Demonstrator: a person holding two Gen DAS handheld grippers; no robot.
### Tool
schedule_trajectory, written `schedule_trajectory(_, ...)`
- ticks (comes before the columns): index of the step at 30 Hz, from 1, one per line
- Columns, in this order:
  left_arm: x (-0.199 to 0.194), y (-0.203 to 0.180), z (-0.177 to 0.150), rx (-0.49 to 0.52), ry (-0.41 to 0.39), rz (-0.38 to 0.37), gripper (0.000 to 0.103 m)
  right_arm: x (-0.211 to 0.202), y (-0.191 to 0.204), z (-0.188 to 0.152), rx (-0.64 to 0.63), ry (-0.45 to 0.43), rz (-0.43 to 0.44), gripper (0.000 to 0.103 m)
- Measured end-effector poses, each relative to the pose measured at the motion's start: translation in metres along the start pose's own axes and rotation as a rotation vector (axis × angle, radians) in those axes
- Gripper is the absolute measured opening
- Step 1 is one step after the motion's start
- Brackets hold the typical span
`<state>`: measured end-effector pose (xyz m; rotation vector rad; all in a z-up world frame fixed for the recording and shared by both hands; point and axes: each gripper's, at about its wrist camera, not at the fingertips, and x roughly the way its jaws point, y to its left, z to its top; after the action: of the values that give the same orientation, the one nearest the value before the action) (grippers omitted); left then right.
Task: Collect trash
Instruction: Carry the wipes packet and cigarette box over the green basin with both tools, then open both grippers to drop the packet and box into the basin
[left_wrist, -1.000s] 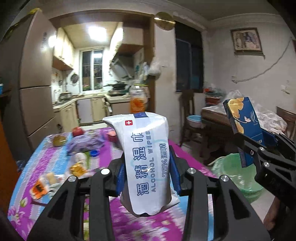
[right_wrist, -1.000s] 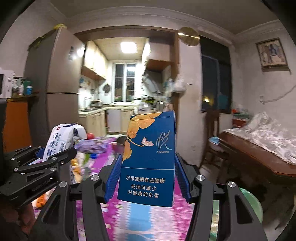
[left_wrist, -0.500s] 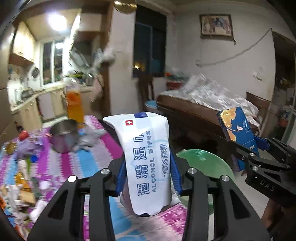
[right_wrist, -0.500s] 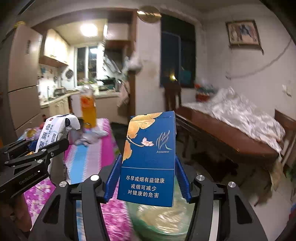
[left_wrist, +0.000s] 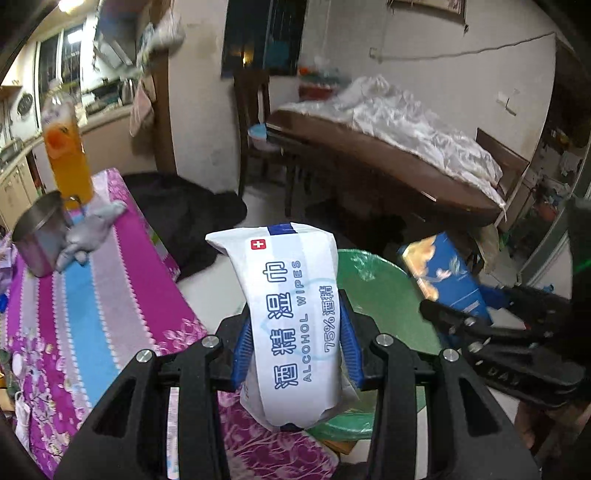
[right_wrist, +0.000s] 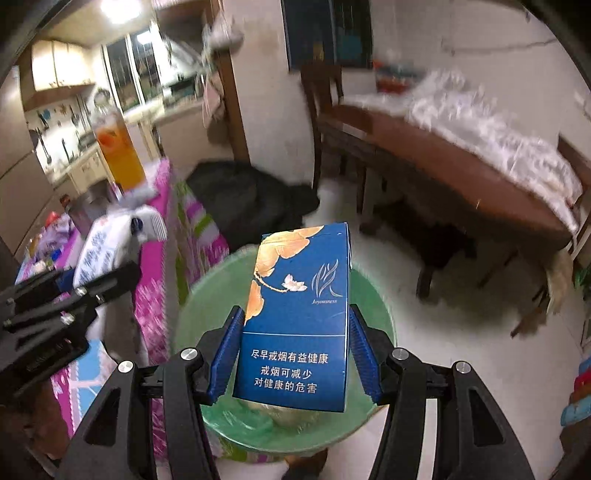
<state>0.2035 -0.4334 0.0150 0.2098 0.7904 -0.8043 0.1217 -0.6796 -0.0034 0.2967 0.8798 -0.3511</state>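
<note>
Left wrist view
- Left gripper (left_wrist: 293, 349): clamped on the alcohol wipes pack (left_wrist: 293, 321), blue pads pressing both sides; pack upright, white with blue print.
- Green bin (left_wrist: 384, 295): on the floor behind and right of the pack, beside the table edge.
- Right gripper (left_wrist: 476, 301): enters from the right, holding the blue cigarette box (left_wrist: 443, 277) tilted above the bin's right side.
- Table (left_wrist: 92, 295): pink-and-blue striped cloth, left of the bin; metal cup (left_wrist: 38, 240) and orange drink bottle (left_wrist: 68, 162) at its far end.

Right wrist view
- Right gripper (right_wrist: 295, 350): closed on the cigarette box (right_wrist: 299, 314), upright, directly over the bin (right_wrist: 207, 306).
- Left gripper (right_wrist: 85, 277): left of the bin, carrying the wipes pack (right_wrist: 107, 251); blurred.
- Bin contents: pale, blurred, cannot tell what.
</note>
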Motion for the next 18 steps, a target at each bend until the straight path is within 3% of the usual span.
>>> schedule_trajectory(7, 0.022, -0.008, -0.004, 0.013, 0.063, 0.019, 0.040, 0.026, -0.008, -0.003, 0.025, 0.066, 0.012, 0.054)
schedule_trajectory(12, 0.031, 0.003, -0.003, -0.015, 0.086, 0.039, 0.040, 0.031, -0.018, -0.005, 0.031, 0.071, 0.006, 0.037)
schedule_trajectory(14, 0.036, 0.000, -0.003, 0.003, 0.105, 0.035, 0.040, 0.018, -0.014, -0.013, 0.036, 0.057, -0.003, 0.038)
schedule_trajectory(16, 0.039, -0.006, -0.003, 0.032, 0.119, 0.026, 0.046, 0.012, -0.015, -0.014, 0.046, 0.040, 0.009, 0.038)
schedule_trajectory(18, 0.039, -0.009, -0.003, 0.040, 0.109, 0.033, 0.079, 0.007, -0.011, -0.016, 0.045, 0.029, 0.010, 0.038)
